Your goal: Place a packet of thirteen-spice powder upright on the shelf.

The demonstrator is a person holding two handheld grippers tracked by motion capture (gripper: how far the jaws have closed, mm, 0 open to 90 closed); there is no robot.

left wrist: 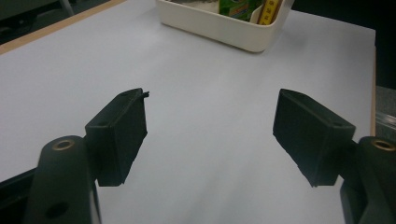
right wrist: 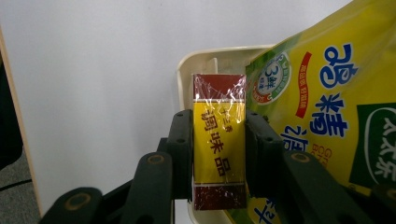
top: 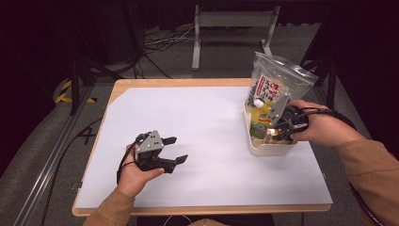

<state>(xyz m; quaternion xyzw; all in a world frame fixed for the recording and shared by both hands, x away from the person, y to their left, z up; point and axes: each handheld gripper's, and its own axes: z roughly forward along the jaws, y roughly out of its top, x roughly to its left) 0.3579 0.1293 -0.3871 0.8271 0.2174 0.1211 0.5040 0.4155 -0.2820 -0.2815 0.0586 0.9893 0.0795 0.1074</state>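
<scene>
A yellow and dark red box [right wrist: 219, 88] wrapped in clear film stands at the near end of a cream bin [right wrist: 184, 70]. My right gripper [right wrist: 218, 119] is shut on it, with a pad pressed on each long side. A yellow pouch [right wrist: 327, 93] with blue characters leans beside the box in the same bin. In the high view the right gripper [top: 278, 128] reaches into the bin [top: 263, 148] from the right. A tall clear pouch [top: 277, 80] stands at the bin's far end. My left gripper [top: 179, 149] rests open over the white sheet, its jaws wide apart [left wrist: 210, 112] with nothing between them.
A white sheet [top: 202, 117] covers most of the wooden table [top: 141, 84]. The bin [left wrist: 224, 32] stands near the right edge. Beyond the table are a metal stand [top: 230, 21], floor cables and a rail at the left.
</scene>
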